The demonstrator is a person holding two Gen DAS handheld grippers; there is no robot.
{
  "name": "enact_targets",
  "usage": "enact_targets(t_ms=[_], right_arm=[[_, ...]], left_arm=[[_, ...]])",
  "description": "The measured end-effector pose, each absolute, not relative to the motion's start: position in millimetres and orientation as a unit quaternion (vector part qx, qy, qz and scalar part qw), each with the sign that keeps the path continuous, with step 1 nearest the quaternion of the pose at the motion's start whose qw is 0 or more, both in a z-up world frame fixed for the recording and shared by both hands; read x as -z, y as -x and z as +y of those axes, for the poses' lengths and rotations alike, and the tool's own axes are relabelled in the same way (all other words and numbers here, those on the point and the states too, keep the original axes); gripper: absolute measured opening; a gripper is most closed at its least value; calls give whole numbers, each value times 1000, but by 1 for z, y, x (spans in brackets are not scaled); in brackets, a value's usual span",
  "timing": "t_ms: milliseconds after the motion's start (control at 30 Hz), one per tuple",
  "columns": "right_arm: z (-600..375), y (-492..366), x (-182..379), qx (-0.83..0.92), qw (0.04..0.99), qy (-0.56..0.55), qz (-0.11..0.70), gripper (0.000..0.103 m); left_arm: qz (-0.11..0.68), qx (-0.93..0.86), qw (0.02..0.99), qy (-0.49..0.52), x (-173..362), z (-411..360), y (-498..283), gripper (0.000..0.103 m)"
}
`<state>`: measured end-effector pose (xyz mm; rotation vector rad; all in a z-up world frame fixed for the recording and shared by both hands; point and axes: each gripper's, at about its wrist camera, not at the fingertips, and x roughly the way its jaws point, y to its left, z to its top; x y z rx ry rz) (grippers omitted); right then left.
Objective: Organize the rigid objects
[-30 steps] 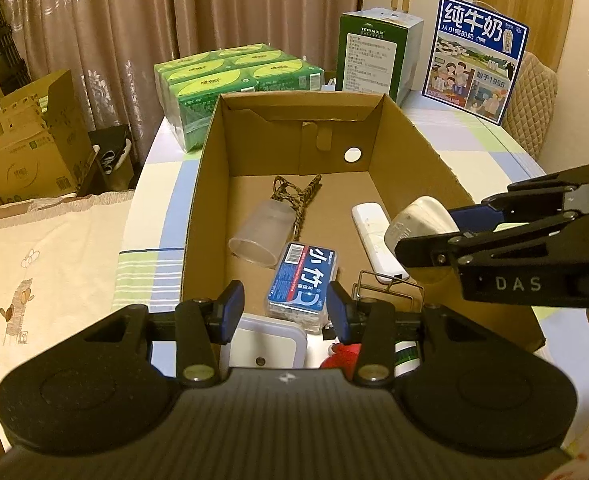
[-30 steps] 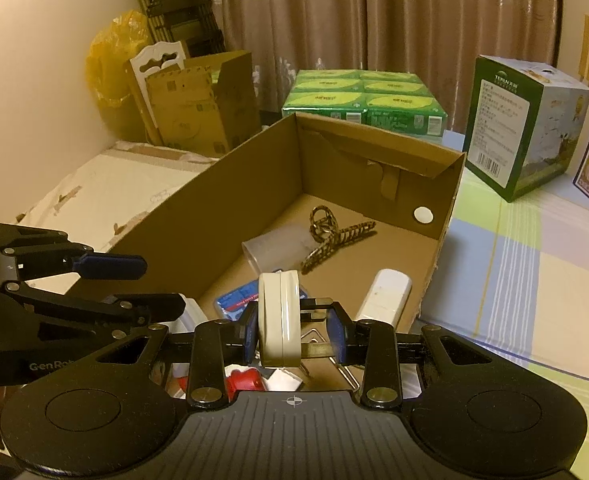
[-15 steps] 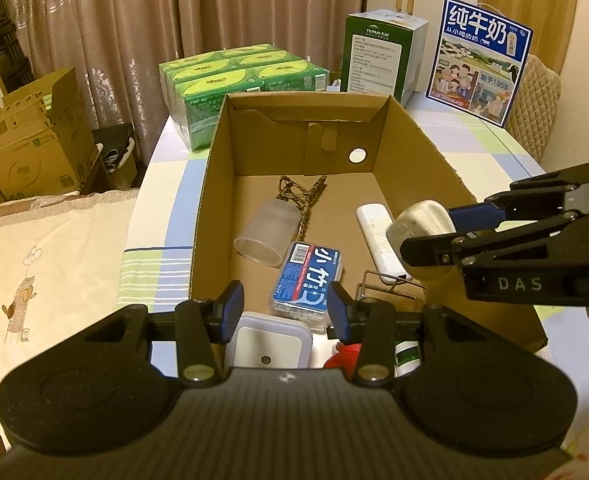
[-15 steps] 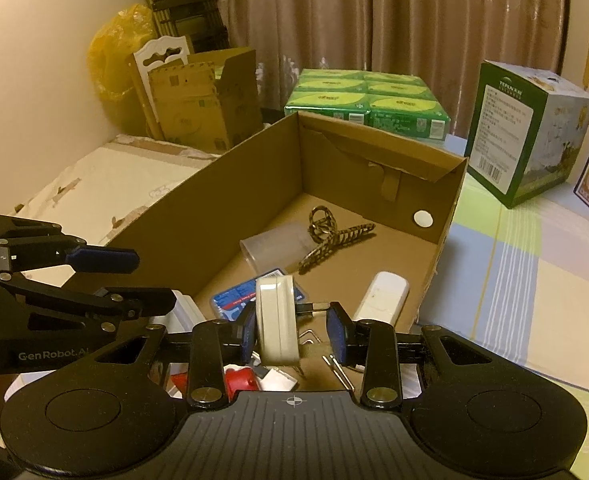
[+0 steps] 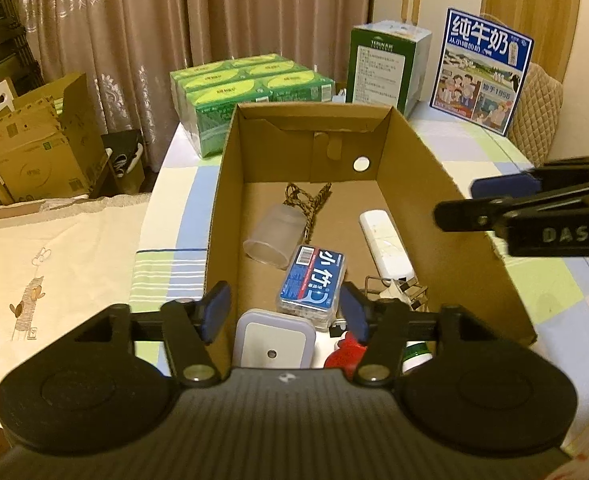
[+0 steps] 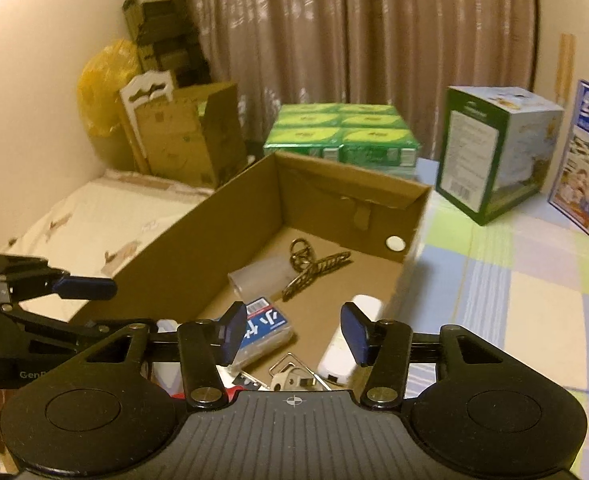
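Now, taking stock:

Cardboard box [image 5: 230, 200]: standing open on the table [image 6: 534, 300], already holding most of the small things.

Clear cup [image 5: 272, 236]: lying on its side near the box centre, with the braided cord [image 5: 308, 204] touching it at about 1 o'clock.

Blue card case [image 5: 312, 280]: resting flat at 5 o'clock from the cup, near it.

White remote [image 5: 384, 242]: lying along the wall at 3 o'clock of the box floor.

White lidded container [image 5: 274, 340]: sitting at 6 o'clock, just beside a red piece [image 5: 344, 350] and a metal wire frame [image 5: 398, 290].

Left gripper [image 5: 286, 310]: hovering wide open over the near end, holding nothing.

Right gripper [image 6: 292, 334]: also spread wide and empty, hanging above the 5 o'clock corner.

Done so far: apparently most, judging by how many things are lying inside.

Left to do: probably tidying the crowded near end; anything waiting outside the box not showing here, so cannot tell.
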<state>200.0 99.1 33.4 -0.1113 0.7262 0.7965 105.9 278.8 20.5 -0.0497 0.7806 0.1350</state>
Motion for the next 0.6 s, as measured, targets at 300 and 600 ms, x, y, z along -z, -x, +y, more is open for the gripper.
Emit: enact_targets(t_ms=[300,600], right_arm=[[49,-165,-52,-350,867,-16,354,54],[15,-122,-57,-322,872,-18,367,58]], left_arm=[[359,-72,930,25,-39,261,-81,90],[360,-82,929,36,-50,238,-48,99]])
